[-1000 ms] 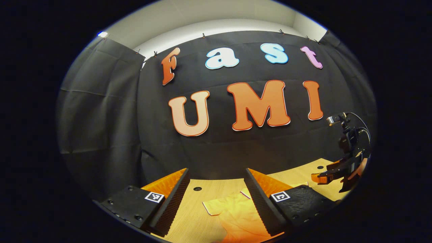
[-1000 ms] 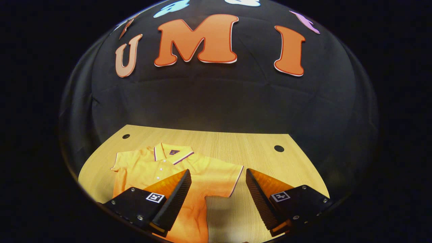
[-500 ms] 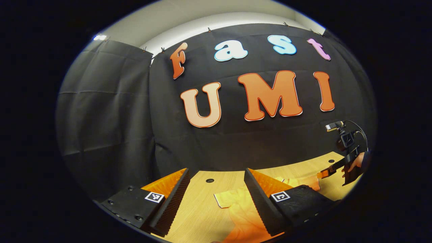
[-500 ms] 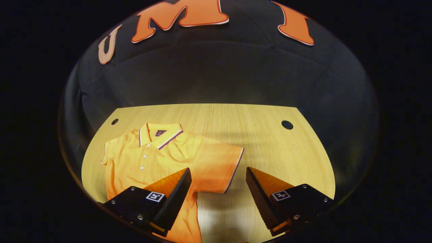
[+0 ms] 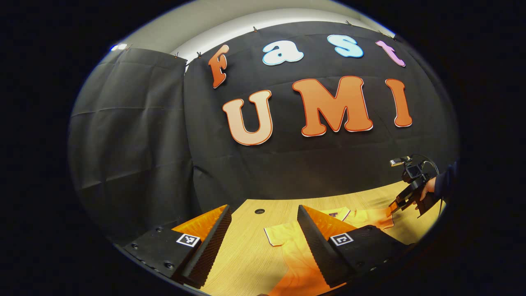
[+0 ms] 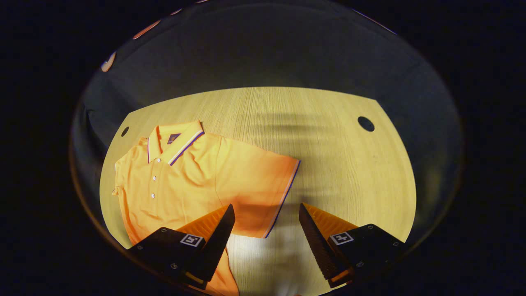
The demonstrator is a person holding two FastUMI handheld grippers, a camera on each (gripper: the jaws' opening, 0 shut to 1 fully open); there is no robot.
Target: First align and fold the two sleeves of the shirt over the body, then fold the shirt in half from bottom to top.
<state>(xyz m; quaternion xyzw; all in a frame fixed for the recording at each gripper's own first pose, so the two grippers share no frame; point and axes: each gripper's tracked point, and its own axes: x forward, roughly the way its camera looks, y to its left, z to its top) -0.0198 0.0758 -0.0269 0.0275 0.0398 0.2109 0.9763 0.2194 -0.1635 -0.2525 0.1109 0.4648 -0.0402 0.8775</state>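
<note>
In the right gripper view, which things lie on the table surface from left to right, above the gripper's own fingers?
Small hole in the table → shirt collar → shirt's outstretched sleeve with striped edge → larger hole in the table.

The shirt [image 6: 181,176] is soft cloth with a fine knit look and small shiny buttons. The table [image 6: 337,164] looks like smooth wood with thin lines running along it. The wall [image 5: 131,135] is matt cloth with creases, and the right gripper [image 6: 266,213] has fingers [image 6: 310,232] with rough, ridged inner faces.
</note>
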